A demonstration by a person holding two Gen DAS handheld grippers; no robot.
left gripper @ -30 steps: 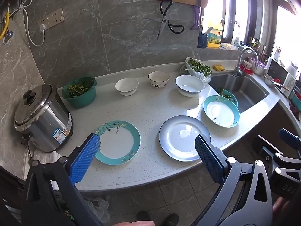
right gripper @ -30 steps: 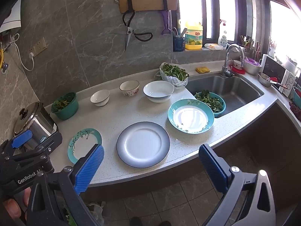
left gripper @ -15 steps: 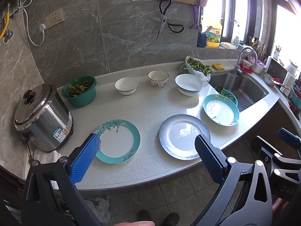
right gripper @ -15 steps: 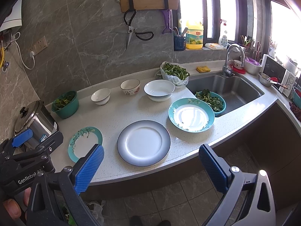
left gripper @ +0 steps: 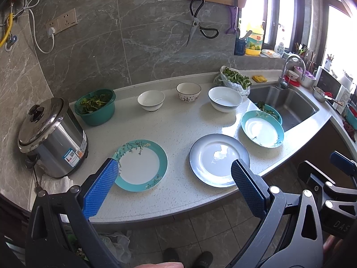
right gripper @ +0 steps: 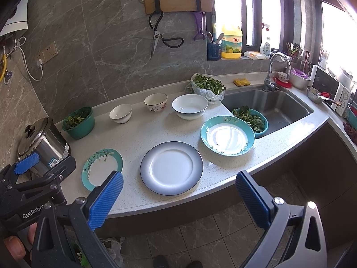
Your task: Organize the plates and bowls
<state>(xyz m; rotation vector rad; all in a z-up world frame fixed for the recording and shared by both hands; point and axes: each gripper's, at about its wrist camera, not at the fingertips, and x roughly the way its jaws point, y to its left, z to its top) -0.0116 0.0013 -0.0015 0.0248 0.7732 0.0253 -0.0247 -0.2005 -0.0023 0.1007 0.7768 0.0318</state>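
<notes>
- Both the left gripper [left gripper: 174, 174] and right gripper [right gripper: 178, 186] hang spread wide and empty, short of the counter [right gripper: 142, 140].
- Nearest lie three plates: teal-rimmed plate [left gripper: 140, 165], grey plate [left gripper: 218, 159], deep teal plate [right gripper: 227, 135]; better to pinch a rim edge-on, low.
- Three bowls [right gripper: 189, 106] stand behind, apart; stack small into large.

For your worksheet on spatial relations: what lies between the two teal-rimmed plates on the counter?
The round grey-rimmed white plate, seen in both wrist views.
</notes>
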